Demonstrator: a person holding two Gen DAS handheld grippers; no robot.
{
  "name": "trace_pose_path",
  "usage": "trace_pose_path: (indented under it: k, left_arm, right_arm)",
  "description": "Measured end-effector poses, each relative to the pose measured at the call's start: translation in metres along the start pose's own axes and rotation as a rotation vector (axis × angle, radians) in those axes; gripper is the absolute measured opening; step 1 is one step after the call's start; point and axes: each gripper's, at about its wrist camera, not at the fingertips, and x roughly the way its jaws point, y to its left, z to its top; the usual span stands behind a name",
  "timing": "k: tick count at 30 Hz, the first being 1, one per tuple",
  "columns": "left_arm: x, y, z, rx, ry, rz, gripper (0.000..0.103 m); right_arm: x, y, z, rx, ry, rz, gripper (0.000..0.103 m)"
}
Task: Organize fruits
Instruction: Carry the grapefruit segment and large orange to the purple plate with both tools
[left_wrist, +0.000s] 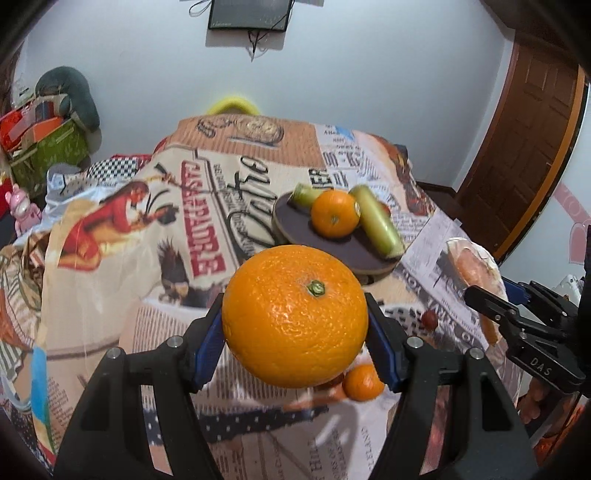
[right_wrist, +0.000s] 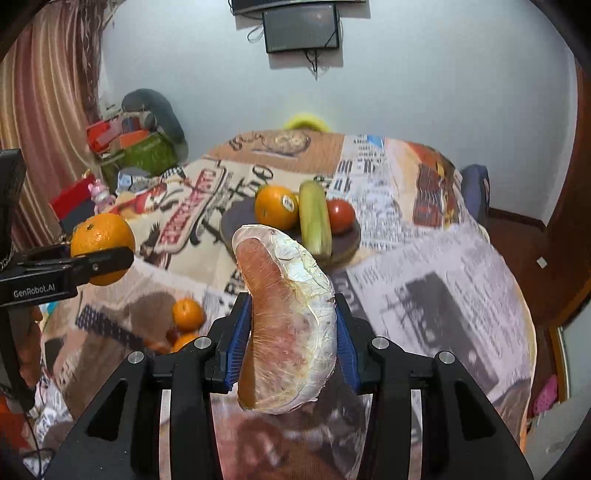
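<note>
Two fruits are in the air at once. The left gripper (left_wrist: 295, 325) pinches a big orange (left_wrist: 294, 316) between its blue pads; the right gripper (right_wrist: 290, 339) clamps a peeled pomelo wedge (right_wrist: 286, 321). Both hang above the table (right_wrist: 436, 280), short of the plate (left_wrist: 306, 236).

The plate already carries an orange (left_wrist: 334, 213), two green pieces (left_wrist: 376, 221) that may be cucumbers, and, in the right view, a tomato (right_wrist: 340, 216).

Left on the cloth near the front edge are a small orange (right_wrist: 187, 314), part of another orange fruit (right_wrist: 183, 341) just beside it, and a small dark red fruit (left_wrist: 429, 318) too blurred to name.

By my reckoning the task is about halfway: some pieces plated, two in transit, roughly three still to collect.
</note>
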Motion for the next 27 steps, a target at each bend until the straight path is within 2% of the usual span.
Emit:
trace_pose_path:
  k: [17,27]
  left_arm:
    - [0.044,-0.014,0.046,0.063,-0.038,-0.019,0.068]
    - [0.082,-0.011,0.059,0.095,-0.017,0.002,0.068]
  right_arm:
    - [0.046,0.001,0.043,0.001,-0.065,0.02,0.04]
    - [0.082,0.001,0.057,0.002,-0.05,0.022,0.04]
